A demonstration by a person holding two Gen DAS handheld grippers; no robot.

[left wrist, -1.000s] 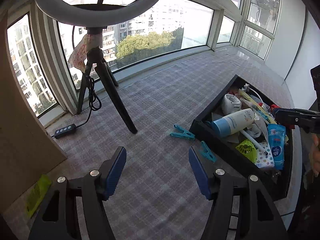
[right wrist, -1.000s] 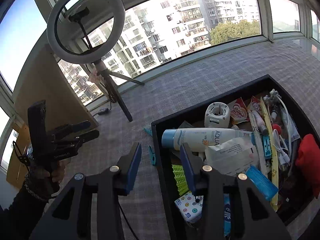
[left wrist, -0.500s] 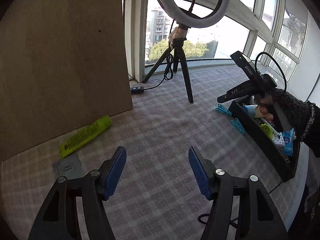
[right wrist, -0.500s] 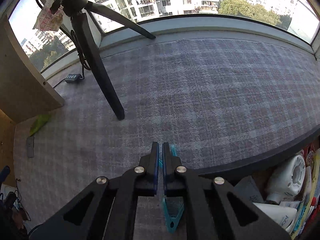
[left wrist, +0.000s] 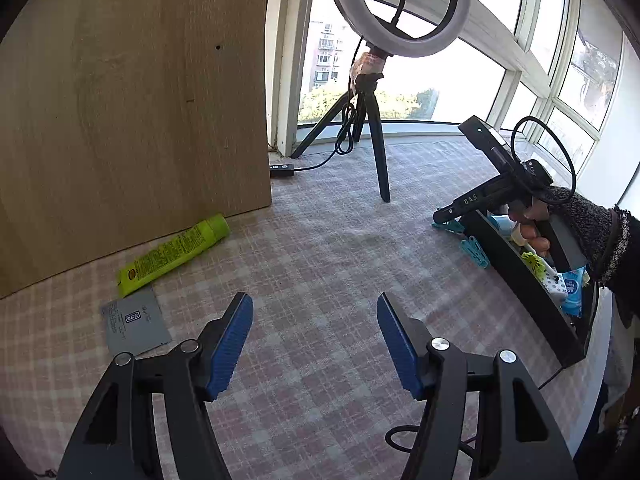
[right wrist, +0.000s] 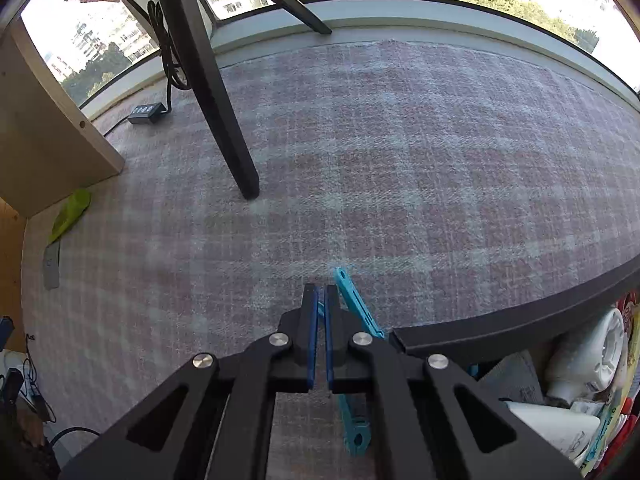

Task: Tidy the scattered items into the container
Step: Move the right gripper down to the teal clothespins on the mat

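Readable text is pretty thin here. The right hand-held gripper (left wrist: pixel 442 215) has "DAS" printed on its black body in the left wrist view, and that's the only clear word. The lime-green tube (left wrist: pixel 174 253) lying against the wooden panel (left wrist: pixel 132 112) has dark print along it, too small to make out. Same for the grey sachet (left wrist: pixel 135 323) just beside its crimped end: a little box logo and some lines, unreadable.

The left hand-held gripper (left wrist: pixel 314 342) has its blue pads spread wide over bare checked cloth on the tabletop (left wrist: pixel 320 248), nothing between them.

In its own camera, the right hand-held gripper (right wrist: pixel 319 312) has its pads pressed nearly together, pinching a teal clothes peg (right wrist: pixel 352 300) right outside the corner of the black tray (right wrist: pixel 516 326). Most of that peg is hidden by the fingers. A second teal peg (left wrist: pixel 474 252) lies against the tray wall.

The tray's contents are cut off at the frame edge: a white round thing (right wrist: pixel 588 352), a white bottle (right wrist: pixel 556 428) with partial lettering, and a blue packet (left wrist: pixel 573 288). The person's dark sleeve (left wrist: pixel 592 232) covers part of it.
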